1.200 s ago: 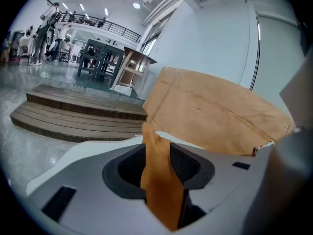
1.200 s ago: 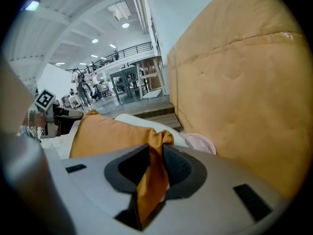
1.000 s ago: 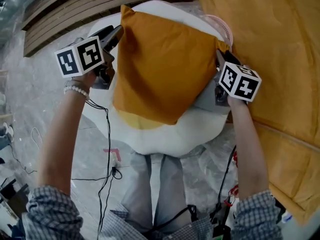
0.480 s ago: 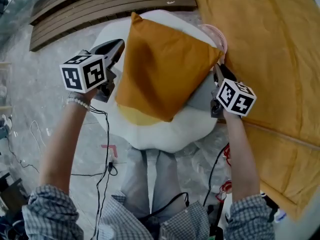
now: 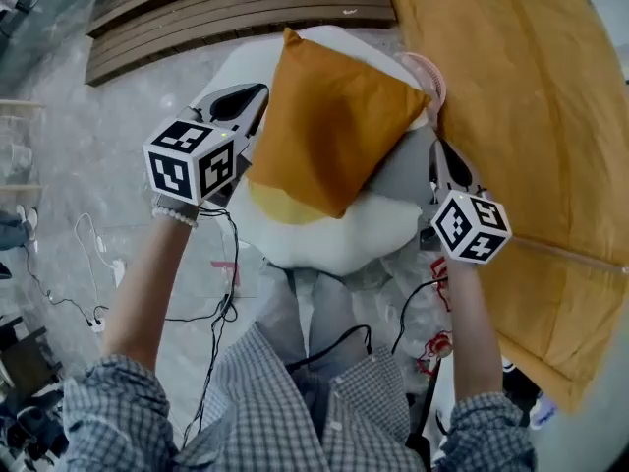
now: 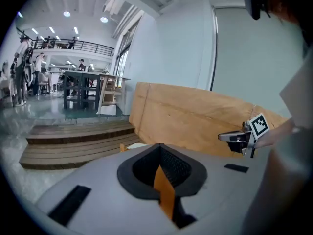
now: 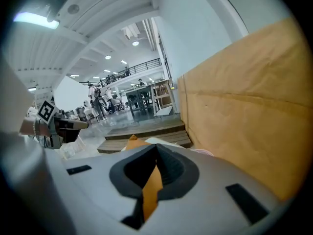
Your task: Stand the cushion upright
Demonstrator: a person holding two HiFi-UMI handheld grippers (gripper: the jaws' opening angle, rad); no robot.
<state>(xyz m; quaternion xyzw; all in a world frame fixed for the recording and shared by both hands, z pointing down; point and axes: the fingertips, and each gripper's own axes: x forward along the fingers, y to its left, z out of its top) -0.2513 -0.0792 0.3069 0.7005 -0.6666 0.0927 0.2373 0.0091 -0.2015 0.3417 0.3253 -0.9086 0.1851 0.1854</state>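
An orange cushion [image 5: 329, 131] hangs tilted between my two grippers, over a white egg-shaped pad [image 5: 339, 239]. My left gripper [image 5: 257, 101] is at the cushion's left edge. Its jaws have just been closing and are shut on a fold of orange fabric [image 6: 164, 190]. My right gripper [image 5: 435, 147] is at the cushion's right corner. Its jaws have also just been closing and pinch orange fabric [image 7: 151, 190]. Each gripper shows in the other's view: the right gripper [image 6: 239, 137], the left gripper [image 7: 63, 125].
A big tan upholstered slab [image 5: 531, 116] runs along the right. Dark wooden steps [image 5: 226, 8] lie at the back. Cables [image 5: 216, 308] trail over the grey floor on the left. A pink rim [image 5: 437, 72] peeks out behind the cushion. The person's legs stand below the pad.
Both grippers have closed on the cushion's side edges and risen with it. The cushion has come up off the white pad and its lower corner now hangs over the yellow patch.
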